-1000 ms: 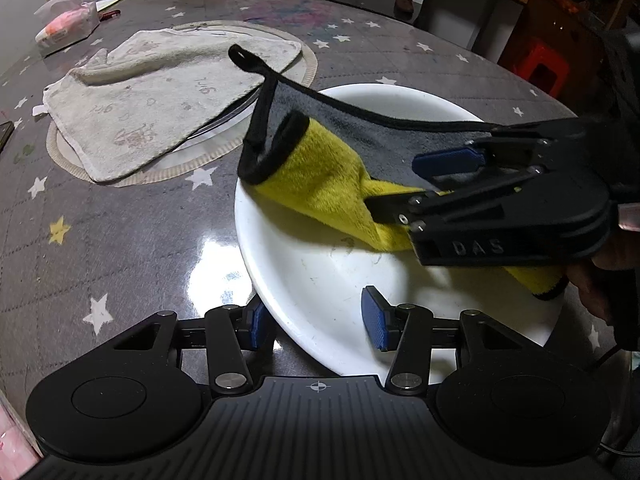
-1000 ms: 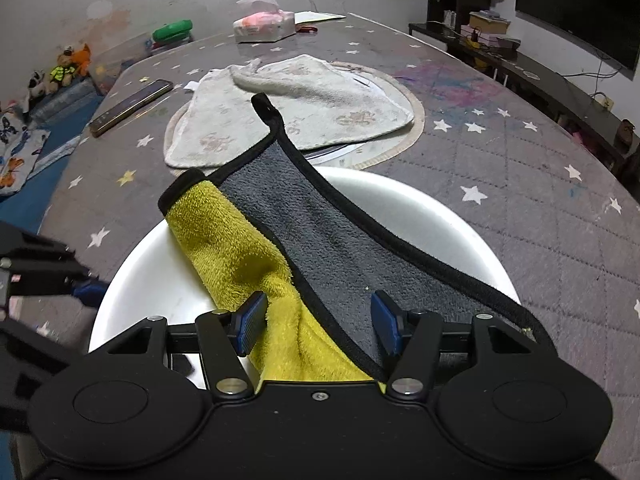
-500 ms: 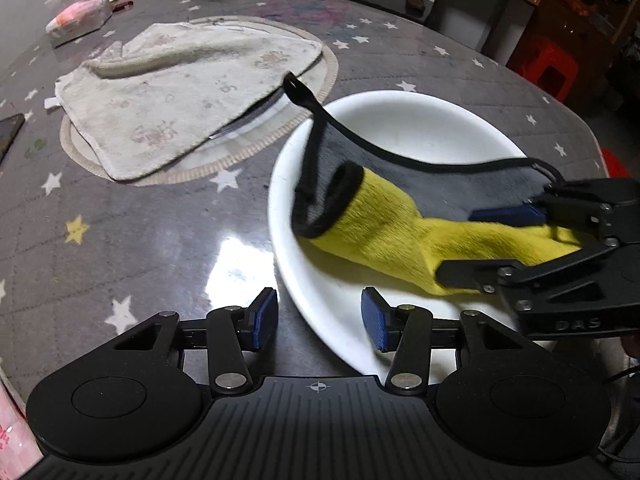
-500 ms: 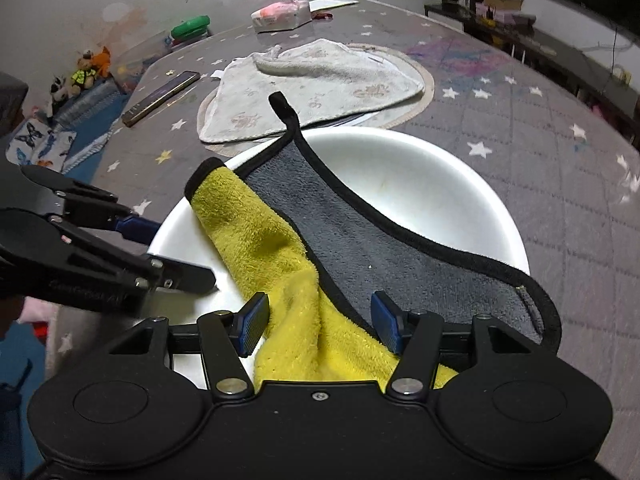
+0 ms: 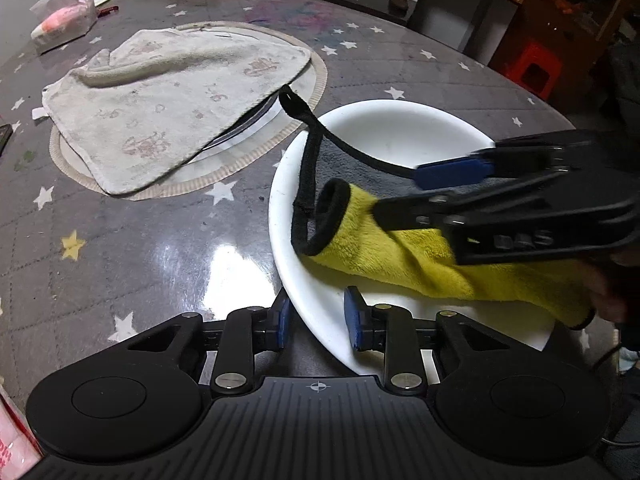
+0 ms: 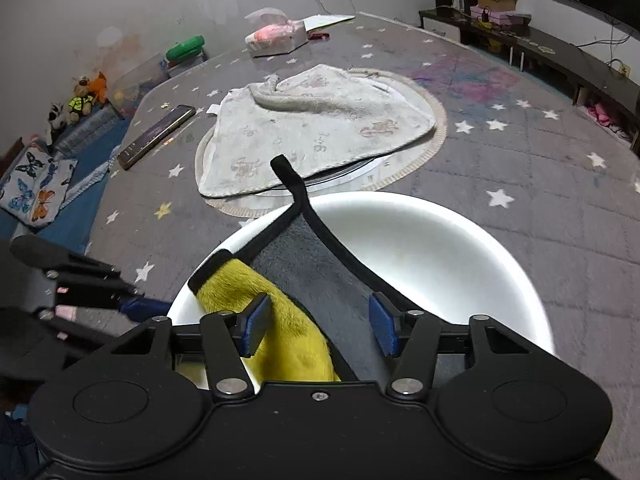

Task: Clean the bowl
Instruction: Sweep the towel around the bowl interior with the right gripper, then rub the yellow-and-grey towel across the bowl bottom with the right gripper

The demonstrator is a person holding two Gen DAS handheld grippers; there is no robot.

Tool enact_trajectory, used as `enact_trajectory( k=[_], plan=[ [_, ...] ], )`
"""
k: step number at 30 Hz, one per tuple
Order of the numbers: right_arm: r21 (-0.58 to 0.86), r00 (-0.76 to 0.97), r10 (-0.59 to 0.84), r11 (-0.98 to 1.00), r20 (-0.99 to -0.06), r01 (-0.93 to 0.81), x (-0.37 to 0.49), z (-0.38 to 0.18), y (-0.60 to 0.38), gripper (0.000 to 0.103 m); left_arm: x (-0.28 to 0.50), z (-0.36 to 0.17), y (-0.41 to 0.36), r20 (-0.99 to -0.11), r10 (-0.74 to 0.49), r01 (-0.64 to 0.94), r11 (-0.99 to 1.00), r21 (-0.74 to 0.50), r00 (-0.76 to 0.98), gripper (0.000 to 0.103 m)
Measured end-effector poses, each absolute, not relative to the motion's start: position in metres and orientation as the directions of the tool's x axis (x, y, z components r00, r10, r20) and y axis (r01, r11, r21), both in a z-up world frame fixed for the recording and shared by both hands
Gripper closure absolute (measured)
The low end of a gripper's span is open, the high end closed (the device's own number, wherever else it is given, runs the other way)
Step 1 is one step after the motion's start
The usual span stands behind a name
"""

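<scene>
A white bowl (image 5: 400, 136) sits on the grey star-patterned table. Inside it lies a yellow and grey cloth (image 5: 384, 248) with black trim, its black loop sticking out over the far rim. My right gripper (image 5: 404, 192) reaches in from the right, shut on the bunched cloth and pressing it onto the bowl's inner face. In the right wrist view the cloth (image 6: 304, 264) runs between the right gripper's (image 6: 318, 328) blue pads over the bowl (image 6: 440, 248). My left gripper (image 5: 316, 320) is open and straddles the bowl's near rim, one finger outside and one inside. It shows at the left (image 6: 132, 300).
A worn beige towel (image 5: 172, 92) lies over a round mat and plate just beyond the bowl. A tissue pack (image 5: 64, 20) is at the far left, a phone (image 6: 158, 136) by the table's left edge. A red stool (image 5: 532, 68) stands off the table.
The right gripper has swept the cloth back and forth across the bowl's inside. The left gripper has shifted left along the near rim, so the bowl sits further right in its view.
</scene>
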State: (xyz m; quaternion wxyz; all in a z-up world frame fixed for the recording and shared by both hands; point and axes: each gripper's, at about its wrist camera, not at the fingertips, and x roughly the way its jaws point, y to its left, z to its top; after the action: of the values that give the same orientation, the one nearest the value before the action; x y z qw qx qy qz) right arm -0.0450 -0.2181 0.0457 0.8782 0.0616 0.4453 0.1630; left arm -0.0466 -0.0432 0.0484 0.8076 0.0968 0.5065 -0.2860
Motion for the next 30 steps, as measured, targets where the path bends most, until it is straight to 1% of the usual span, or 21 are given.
enact_trajectory(
  k=[2, 4, 7, 10, 14, 21, 25, 30],
  plan=[
    [0.26, 0.538, 0.342, 0.939, -0.771, -0.225, -0.039, 0.037, -0.214, 0.062, -0.046, 0.048, -0.043, -0.875, -0.365, 0.565, 0.814, -0.135, 0.318, 0.075],
    [0.239, 0.546, 0.332, 0.942, -0.769, -0.237, -0.04, 0.033, -0.208, 0.064, -0.044, 0.047, -0.043, -0.876, -0.368, 0.568, 0.811, -0.138, 0.312, 0.075],
    [0.235, 0.543, 0.348, 0.934, -0.764, -0.268, -0.043, 0.032, -0.202, 0.081, -0.043, 0.046, -0.043, -0.879, -0.368, 0.57, 0.81, -0.141, 0.305, 0.075],
    [0.255, 0.536, 0.373, 0.924, -0.757, -0.283, -0.052, 0.03, -0.2, 0.084, -0.044, 0.047, -0.043, -0.88, -0.366, 0.574, 0.807, -0.138, 0.303, 0.074],
    [0.325, 0.521, 0.417, 0.909, -0.745, -0.262, -0.065, 0.028, -0.212, 0.089, -0.043, 0.046, -0.042, -0.88, -0.366, 0.577, 0.805, -0.137, 0.302, 0.074],
    [0.405, 0.476, 0.463, 0.886, -0.748, -0.225, -0.082, 0.027, -0.228, 0.091, -0.042, 0.045, -0.041, -0.881, -0.364, 0.582, 0.802, -0.133, 0.301, 0.074],
    [0.405, 0.451, 0.474, 0.881, -0.757, -0.246, -0.09, 0.029, -0.225, 0.091, -0.042, 0.045, -0.042, -0.884, -0.358, 0.583, 0.803, -0.127, 0.301, 0.073],
    [0.38, 0.434, 0.462, 0.886, -0.774, -0.264, -0.09, 0.045, -0.233, 0.09, -0.042, 0.046, -0.044, -0.886, -0.352, 0.585, 0.802, -0.119, 0.302, 0.073]
  ],
)
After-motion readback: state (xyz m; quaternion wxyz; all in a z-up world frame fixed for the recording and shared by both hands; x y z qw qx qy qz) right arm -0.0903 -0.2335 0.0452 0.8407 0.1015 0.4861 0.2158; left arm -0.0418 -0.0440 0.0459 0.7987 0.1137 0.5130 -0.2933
